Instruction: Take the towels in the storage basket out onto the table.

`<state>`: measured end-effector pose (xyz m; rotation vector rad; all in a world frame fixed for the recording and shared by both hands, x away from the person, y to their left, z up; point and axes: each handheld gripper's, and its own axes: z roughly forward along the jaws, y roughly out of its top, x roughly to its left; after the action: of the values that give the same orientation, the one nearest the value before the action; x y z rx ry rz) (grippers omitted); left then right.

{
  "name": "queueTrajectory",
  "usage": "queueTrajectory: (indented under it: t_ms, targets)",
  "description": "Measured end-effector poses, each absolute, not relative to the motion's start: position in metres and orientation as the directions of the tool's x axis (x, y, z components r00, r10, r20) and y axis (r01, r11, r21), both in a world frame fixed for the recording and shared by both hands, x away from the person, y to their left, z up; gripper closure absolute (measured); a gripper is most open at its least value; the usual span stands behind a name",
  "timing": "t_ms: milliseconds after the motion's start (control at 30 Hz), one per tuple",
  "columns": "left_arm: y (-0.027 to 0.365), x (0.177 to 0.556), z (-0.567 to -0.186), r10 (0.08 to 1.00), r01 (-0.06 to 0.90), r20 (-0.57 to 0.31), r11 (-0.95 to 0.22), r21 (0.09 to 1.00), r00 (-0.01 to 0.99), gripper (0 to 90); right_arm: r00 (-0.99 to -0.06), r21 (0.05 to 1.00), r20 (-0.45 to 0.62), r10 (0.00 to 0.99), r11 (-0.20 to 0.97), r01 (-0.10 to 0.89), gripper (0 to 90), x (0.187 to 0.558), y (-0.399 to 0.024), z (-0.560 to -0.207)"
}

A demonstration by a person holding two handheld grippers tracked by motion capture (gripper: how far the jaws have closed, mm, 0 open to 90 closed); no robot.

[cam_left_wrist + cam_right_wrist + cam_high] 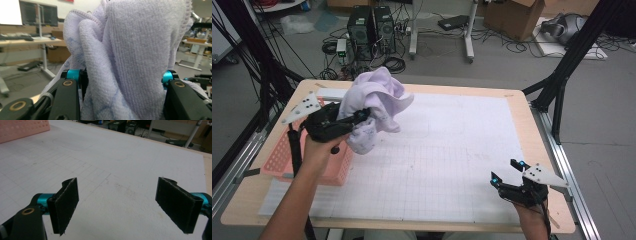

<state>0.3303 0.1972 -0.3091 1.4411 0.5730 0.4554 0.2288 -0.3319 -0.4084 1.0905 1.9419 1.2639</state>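
The towel (374, 102) is a bunched lilac terry cloth, clamped in the left claw (362, 116) and held up off the desk (452, 150). In the left gripper view its looped pile rises straight out from between the two black jaws, which stand about half apart with thick folds of cloth (130, 62) packed between them. Faint blue markings run through the fabric, and a stitched hem curls along one fold. From the claw the cloth swells upward and forward into a rounded crumple, while a shorter lobe droops below the jaws. It has no clear long axis in this state.

The bundle hangs over the desk's left part, just past the near-right corner of the pink perforated basket (282, 155) that sits at the left edge. The white gridded mat (447, 165) lies open to its right.

The right claw (507, 170) rests low at the desk's near-right corner, well apart from the towel, its jaws spread wide with bare padded faces and nothing between them.

The left hand is plainly the nearer one. My judgement is that the coming move turns on carrying the cloth rightward over the mat, so that the right claw can reach a free hem.
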Motion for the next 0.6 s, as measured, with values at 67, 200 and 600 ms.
queueTrajectory:
  t_ms: [67, 200, 600]
  targets:
    - [0.186, 0.332, -0.314, 0.601, 0.059, -0.091, 0.072, 0.996, 0.794, 52.8, -0.504, 0.921, -0.03, 0.863, 0.22, 0.322, 17.3, 0.229, -0.332, -0.409]
    - [0.164, 0.337, -0.325, 0.578, 0.083, -0.102, 0.06, 0.995, 0.81, 52.6, -0.505, 0.921, -0.033, 0.863, 0.223, 0.321, 17.3, 0.23, -0.333, -0.409]
    - [0.105, 0.347, -0.361, 0.541, 0.141, -0.107, -0.021, 0.99, 0.834, 52.0, -0.508, 0.917, -0.026, 0.861, 0.222, 0.33, 17.3, 0.23, -0.333, -0.41]
